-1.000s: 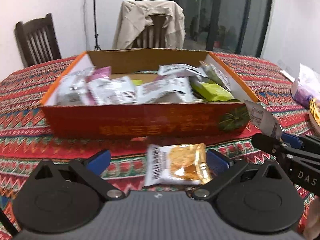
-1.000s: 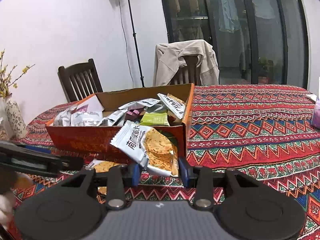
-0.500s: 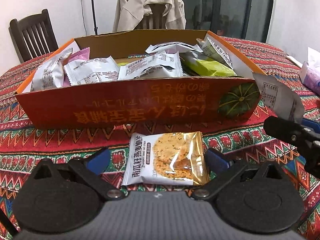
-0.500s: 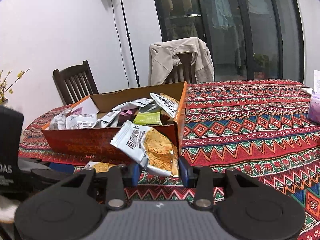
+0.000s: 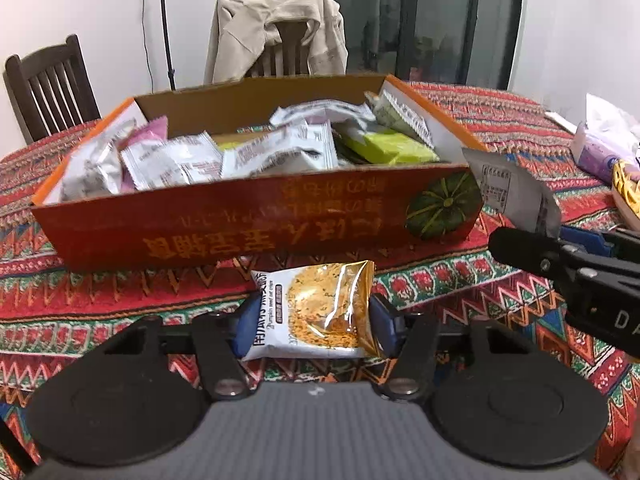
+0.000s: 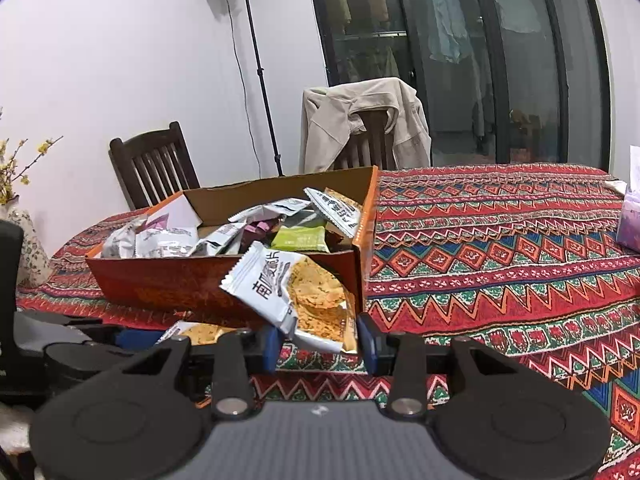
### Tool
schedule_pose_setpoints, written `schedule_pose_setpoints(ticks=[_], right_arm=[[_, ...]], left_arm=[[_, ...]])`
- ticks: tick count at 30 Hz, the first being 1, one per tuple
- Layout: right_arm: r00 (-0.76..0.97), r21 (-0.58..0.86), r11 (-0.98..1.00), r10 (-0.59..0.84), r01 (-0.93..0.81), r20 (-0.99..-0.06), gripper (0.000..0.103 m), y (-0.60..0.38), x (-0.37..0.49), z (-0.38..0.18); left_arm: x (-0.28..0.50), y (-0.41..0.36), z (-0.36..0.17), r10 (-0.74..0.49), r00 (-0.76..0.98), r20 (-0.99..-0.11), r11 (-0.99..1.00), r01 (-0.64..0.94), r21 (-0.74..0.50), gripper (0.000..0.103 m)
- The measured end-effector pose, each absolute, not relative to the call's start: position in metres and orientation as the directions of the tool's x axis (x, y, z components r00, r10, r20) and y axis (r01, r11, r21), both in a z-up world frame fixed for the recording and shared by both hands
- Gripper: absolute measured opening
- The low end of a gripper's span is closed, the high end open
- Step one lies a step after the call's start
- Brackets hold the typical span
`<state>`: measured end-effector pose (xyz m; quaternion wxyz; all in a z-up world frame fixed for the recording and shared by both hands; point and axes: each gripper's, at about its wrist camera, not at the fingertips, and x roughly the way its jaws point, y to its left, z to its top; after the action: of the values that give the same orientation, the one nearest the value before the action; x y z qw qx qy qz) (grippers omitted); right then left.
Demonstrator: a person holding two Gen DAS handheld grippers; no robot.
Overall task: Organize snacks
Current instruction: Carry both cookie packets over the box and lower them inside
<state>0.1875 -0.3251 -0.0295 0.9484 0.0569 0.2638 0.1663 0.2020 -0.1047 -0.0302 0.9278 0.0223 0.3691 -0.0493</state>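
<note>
In the left wrist view the left gripper [image 5: 312, 320] is closing its jaws on a pumpkin crisp packet [image 5: 316, 310] lying on the worktop [image 5: 120, 292] before the snack box [image 5: 248, 228], while in the right wrist view the right gripper [image 6: 320, 344] clenches another crisp packet [image 6: 300, 292] near the box's front corner.

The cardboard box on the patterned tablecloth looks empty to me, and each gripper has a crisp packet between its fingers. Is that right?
Not quite. The cardboard box is not empty: the left wrist view shows it full of snack packets. The rest holds: the left gripper is closing around a crisp packet on the tablecloth, and the right gripper grips another packet.
</note>
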Motion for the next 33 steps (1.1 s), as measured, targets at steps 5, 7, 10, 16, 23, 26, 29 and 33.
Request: schedule_pose_setpoints(ticks=[5, 7, 10, 16, 23, 26, 29, 33], right_arm=[[0.816, 0.186, 0.933, 0.359, -0.307, -0.453, 0.038, -0.322, 0.182, -0.026], [0.821, 0.185, 0.93, 0.367, -0.317, -0.437, 0.038, -0.322, 0.18, -0.025], [0.827, 0.188, 0.926, 0.378, -0.329, -0.415, 0.038, -0.321, 0.176, -0.022], [0.841, 0.163, 0.919, 0.394, -0.359, -0.369, 0.038, -0.315, 0.168, -0.009], [0.853, 0.122, 0.922, 0.387, -0.368, -0.351, 0.038, -0.307, 0.174, 0.017], [0.859, 0.108, 0.924, 0.381, -0.367, -0.343, 0.038, -0.304, 0.181, 0.028], [0.864, 0.101, 0.927, 0.372, -0.36, -0.34, 0.038, -0.298, 0.193, 0.039], [0.867, 0.101, 0.934, 0.355, -0.342, -0.349, 0.038, -0.289, 0.215, 0.05]], left_arm=[[0.19, -0.096, -0.019, -0.086, 0.746, -0.66, 0.995, 0.1, -0.017, 0.058], [0.183, -0.091, -0.014, -0.09, 0.757, -0.647, 0.995, 0.095, -0.027, 0.058], [0.172, -0.085, -0.004, -0.097, 0.78, -0.618, 0.995, 0.095, -0.036, 0.058], [0.162, -0.075, 0.02, -0.101, 0.825, -0.556, 0.994, 0.102, -0.028, 0.058], [0.17, -0.061, 0.049, -0.087, 0.87, -0.486, 0.996, 0.082, -0.031, 0.058], [0.18, -0.054, 0.06, -0.074, 0.886, -0.457, 0.997, 0.06, -0.046, 0.058], [0.194, -0.048, 0.068, -0.064, 0.899, -0.434, 0.997, 0.042, -0.061, 0.058], [0.215, -0.043, 0.074, -0.041, 0.905, -0.423, 0.997, 0.011, -0.074, 0.058]])
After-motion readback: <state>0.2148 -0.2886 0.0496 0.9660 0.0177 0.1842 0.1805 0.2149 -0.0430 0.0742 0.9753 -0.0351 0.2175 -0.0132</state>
